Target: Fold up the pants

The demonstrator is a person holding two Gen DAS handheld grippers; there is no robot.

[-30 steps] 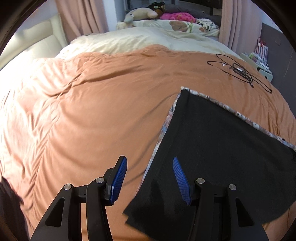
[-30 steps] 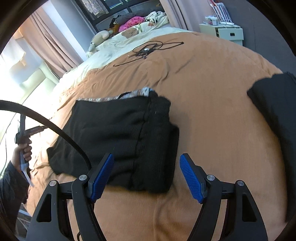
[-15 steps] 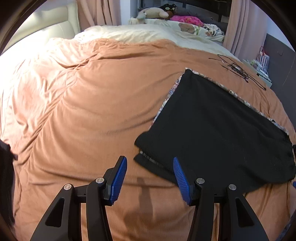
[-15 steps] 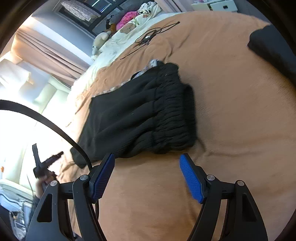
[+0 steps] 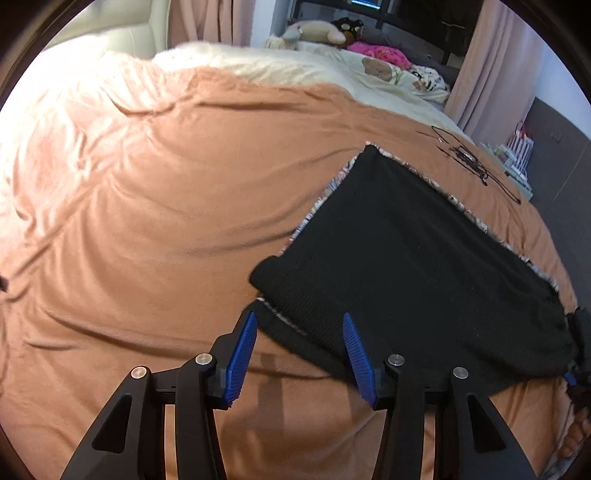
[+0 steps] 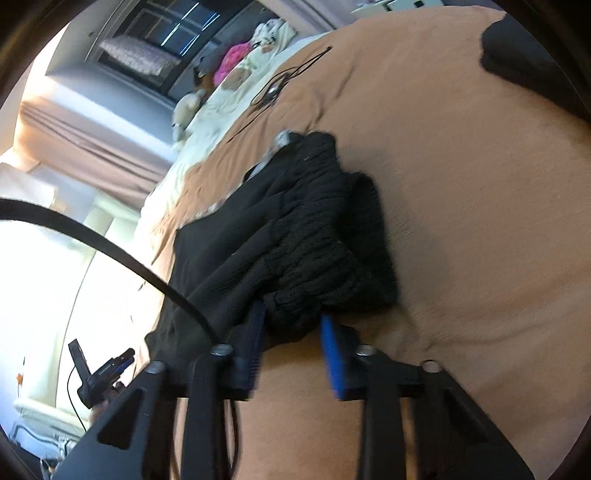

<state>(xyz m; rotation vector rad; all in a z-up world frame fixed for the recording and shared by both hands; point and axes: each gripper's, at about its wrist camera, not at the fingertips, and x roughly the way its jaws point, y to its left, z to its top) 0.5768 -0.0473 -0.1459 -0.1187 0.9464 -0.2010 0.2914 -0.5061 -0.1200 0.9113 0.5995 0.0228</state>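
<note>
Black pants (image 5: 413, 266) with a patterned lining at the edges lie folded on the orange bedspread (image 5: 147, 229). My left gripper (image 5: 299, 356) hovers low over their near hem corner. Its jaws are closing slightly, and the hem edge lies between the blue pads without being pressed. In the right wrist view the gathered waistband (image 6: 314, 258) bunches up between the pads of my right gripper (image 6: 293, 343). These jaws are closing and the pads squeeze the fabric. A hand holds the left gripper (image 6: 103, 373) at the far hem.
A tangle of black cable (image 5: 469, 162) lies on the bedspread beyond the pants. Another dark garment (image 6: 524, 62) sits at the bed's far right. Cream bedding and plush toys (image 5: 317, 33) fill the head of the bed, and a bedside stand (image 5: 517, 155) is at its right.
My right gripper has dropped to the waistband and its jaws have narrowed around the bunched fabric. My left gripper has shifted from over the black cloth to its near hem corner.
</note>
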